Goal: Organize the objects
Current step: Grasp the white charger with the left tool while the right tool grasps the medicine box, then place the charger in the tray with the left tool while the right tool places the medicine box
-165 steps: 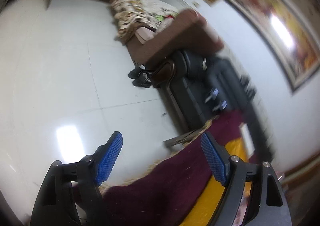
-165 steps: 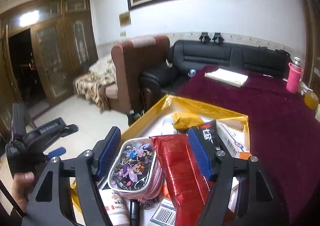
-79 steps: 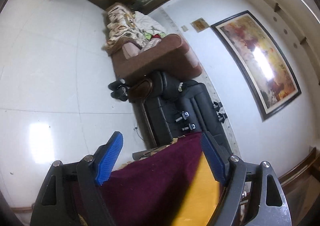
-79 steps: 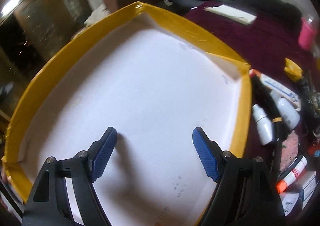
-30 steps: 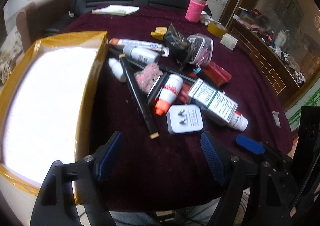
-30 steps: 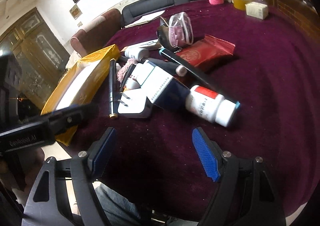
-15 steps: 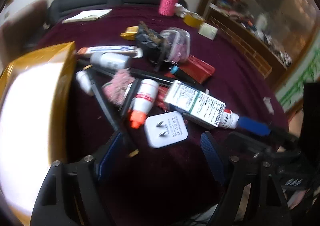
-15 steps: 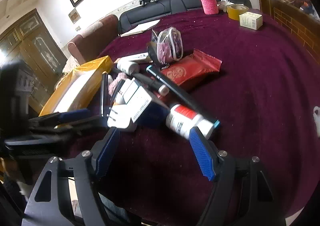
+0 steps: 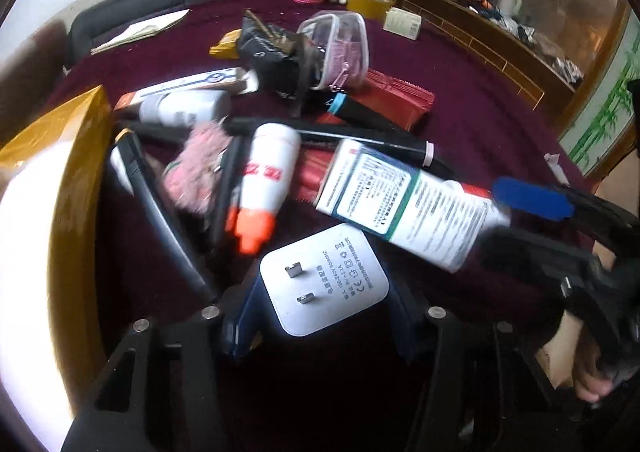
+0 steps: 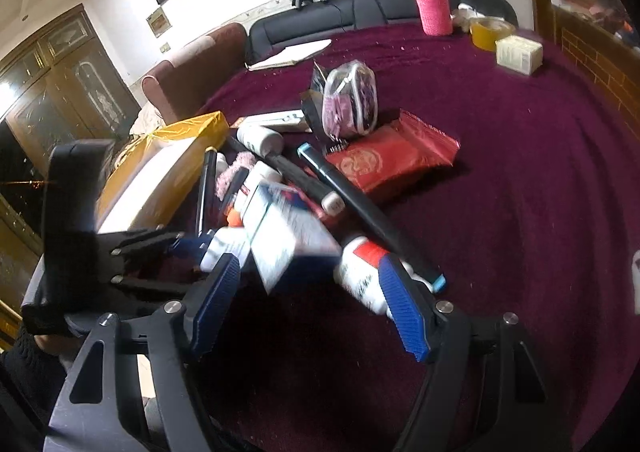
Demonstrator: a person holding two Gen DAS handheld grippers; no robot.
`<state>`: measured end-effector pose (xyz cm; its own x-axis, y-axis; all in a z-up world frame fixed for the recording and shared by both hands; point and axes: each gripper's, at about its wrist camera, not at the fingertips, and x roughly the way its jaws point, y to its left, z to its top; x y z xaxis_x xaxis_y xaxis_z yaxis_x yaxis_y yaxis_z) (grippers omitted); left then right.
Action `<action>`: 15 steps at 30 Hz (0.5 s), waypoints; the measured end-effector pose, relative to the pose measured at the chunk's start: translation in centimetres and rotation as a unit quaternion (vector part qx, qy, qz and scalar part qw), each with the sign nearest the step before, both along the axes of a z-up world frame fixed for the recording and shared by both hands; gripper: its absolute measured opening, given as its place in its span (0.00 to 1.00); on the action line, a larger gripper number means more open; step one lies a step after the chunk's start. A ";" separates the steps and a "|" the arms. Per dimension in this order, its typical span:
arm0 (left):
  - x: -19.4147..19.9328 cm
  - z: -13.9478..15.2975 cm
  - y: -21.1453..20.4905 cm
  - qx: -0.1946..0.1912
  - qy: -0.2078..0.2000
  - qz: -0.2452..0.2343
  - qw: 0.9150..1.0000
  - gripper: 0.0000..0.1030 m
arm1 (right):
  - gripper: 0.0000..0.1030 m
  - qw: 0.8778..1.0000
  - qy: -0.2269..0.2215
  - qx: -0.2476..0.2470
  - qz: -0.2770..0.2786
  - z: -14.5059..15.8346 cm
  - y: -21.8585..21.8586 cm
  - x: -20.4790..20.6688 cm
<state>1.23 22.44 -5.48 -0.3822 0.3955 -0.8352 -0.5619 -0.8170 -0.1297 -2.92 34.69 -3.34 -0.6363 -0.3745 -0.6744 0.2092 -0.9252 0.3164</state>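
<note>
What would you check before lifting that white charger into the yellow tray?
1. Charger sits inside the left gripper, whose jaws have just been closing: ok.
2. Grip firm enough to lift: cannot tell.
3. Prongs facing up, nothing touching them: ok.
4. Medicine box clear of the charger's corner: cannot tell.
5. Room in the tray: ok, the part in view is bare.

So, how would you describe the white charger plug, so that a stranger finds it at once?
Start at the gold tray on the maroon tablecloth; the pile lies beside it. At the pile's near edge, between the left gripper fingers, lies the charger plug: a flat, white, rounded square, alone in showing two metal prongs.
</note>
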 end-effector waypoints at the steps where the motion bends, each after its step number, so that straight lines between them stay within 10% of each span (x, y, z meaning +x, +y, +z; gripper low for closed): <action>1: 0.3 0.2 -0.6 0.003 -0.003 0.005 1.000 0.49 | 0.70 1.000 0.003 0.000 0.005 0.1 -0.1 -0.3; 15: 1.5 2.2 -5.6 0.111 -0.030 0.052 0.992 0.49 | 0.70 0.997 -0.009 0.040 0.067 -0.1 -3.9 -1.0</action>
